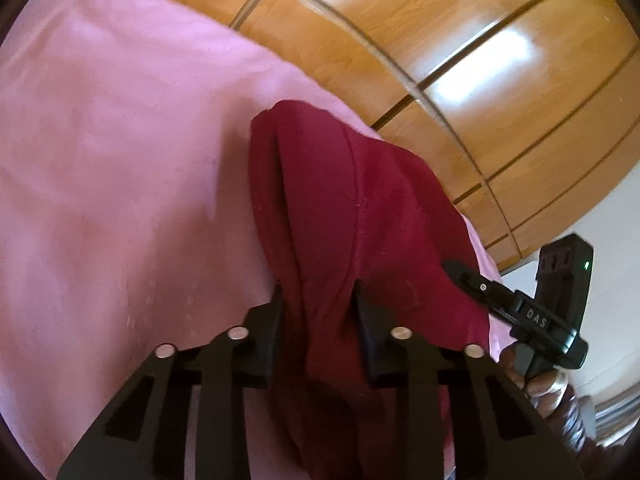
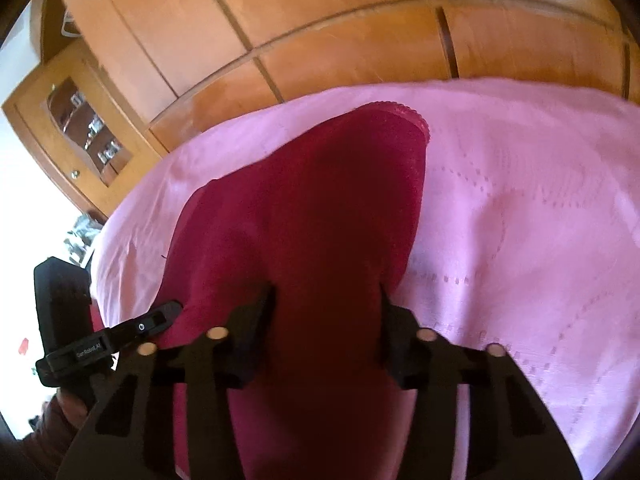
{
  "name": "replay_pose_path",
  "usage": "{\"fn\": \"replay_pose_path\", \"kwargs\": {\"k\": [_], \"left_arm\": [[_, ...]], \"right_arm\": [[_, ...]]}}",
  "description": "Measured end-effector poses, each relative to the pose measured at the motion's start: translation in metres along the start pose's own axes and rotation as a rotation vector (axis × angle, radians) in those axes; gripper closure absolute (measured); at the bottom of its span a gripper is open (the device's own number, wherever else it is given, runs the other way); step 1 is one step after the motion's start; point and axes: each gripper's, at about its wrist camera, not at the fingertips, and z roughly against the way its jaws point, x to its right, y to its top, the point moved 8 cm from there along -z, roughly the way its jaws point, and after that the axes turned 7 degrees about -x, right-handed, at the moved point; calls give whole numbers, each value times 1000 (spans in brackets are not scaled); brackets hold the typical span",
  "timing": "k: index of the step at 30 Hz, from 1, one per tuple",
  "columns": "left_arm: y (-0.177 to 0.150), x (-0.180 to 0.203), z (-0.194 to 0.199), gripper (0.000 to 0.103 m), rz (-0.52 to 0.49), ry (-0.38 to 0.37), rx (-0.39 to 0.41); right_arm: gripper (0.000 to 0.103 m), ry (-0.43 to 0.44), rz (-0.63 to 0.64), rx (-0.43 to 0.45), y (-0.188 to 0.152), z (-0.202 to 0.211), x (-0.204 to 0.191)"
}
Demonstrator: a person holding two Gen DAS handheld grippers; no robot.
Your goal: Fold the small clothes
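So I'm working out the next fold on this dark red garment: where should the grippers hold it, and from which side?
Hold the near edge of the dark red garment, approaching from the person's side. It stretches away across the pink cloth to a scalloped far hem, so the near edge can be carried over. The left gripper and right gripper already straddle that edge.

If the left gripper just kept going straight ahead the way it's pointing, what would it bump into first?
The dark red garment, which already sits between the left gripper fingers and stretches ahead of them. Past its far edge comes the pink bedspread, then probably the wooden wardrobe, though depth is unclear.
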Motion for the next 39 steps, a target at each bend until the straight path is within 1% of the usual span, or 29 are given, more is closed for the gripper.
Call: {"fn": "replay_pose_path", "kwargs": {"k": [1,3,4,6,10,11,14,17,18,20,21,22,23,24,25,26,27,28,29,30,32,33,34,35,36,38,39], "left_arm": [[-1,4,2,77,-5,-9,6],[1,12,10,80,-7,-56,22],[3,18,15,80,-11,-87,33],[8,30,20,80,-21,-124,47],[20,60,14,80,-59,-170,51],[25,70,9,80,-68,-189,51],[48,100,-5,80,-108,-213,52],[81,131,-27,80,-152,-205,57],[97,145,-36,80,-172,-199,62],[116,163,-51,80,-211,-171,71],[127,172,-66,80,-225,-153,57],[132,174,-78,80,-224,-135,40],[136,174,-95,80,-223,-104,16],[138,169,-120,80,-215,-50,-23],[137,162,-137,80,-204,-11,-57],[132,152,-163,80,-198,50,-117],[123,142,-189,80,-198,109,-177],[115,138,-201,78,-205,133,-196],[109,138,-209,76,-230,148,-176],[106,142,-209,76,-260,164,-136],[101,146,-208,76,-279,194,-105],[102,146,-207,76,-273,197,-102],[103,144,-204,76,-249,187,-104],[100,142,-198,72,-231,183,-107],[102,141,-194,65,-213,199,-107],[96,141,-178,57,-205,230,-91],[91,143,-170,57,-208,239,-78]], "right_arm": [[63,2,5,12,1,5,-3],[67,29,5,39,6,15,-9],[67,40,10,50,8,19,-12],[69,54,31,75,13,31,-20],[71,31,74,125,25,51,-22],[71,22,78,136,29,56,-19],[72,-30,83,181,46,75,0],[72,-82,55,239,76,93,33],[72,-86,41,255,84,98,43],[72,-94,-2,276,98,100,68],[72,-97,-57,271,103,94,92],[72,-89,-92,258,105,89,106],[72,-85,-149,232,103,77,131],[71,-94,-176,214,100,69,145],[71,-118,-206,180,93,55,166],[69,-146,-229,139,85,40,183],[63,-191,-236,94,71,22,201],[59,-221,-206,103,63,14,209],[53,-232,-178,135,59,15,209],[50,-242,-169,156,54,15,210],[46,-237,-197,159,52,15,211],[38,-246,-205,158,53,15,212],[33,-256,-219,155,53,16,214],[25,-265,-236,151,55,18,215],[19,-275,-246,150,57,21,216],[16,-287,-257,149,56,31,213],[16,-299,-254,158,53,41,208]]}}
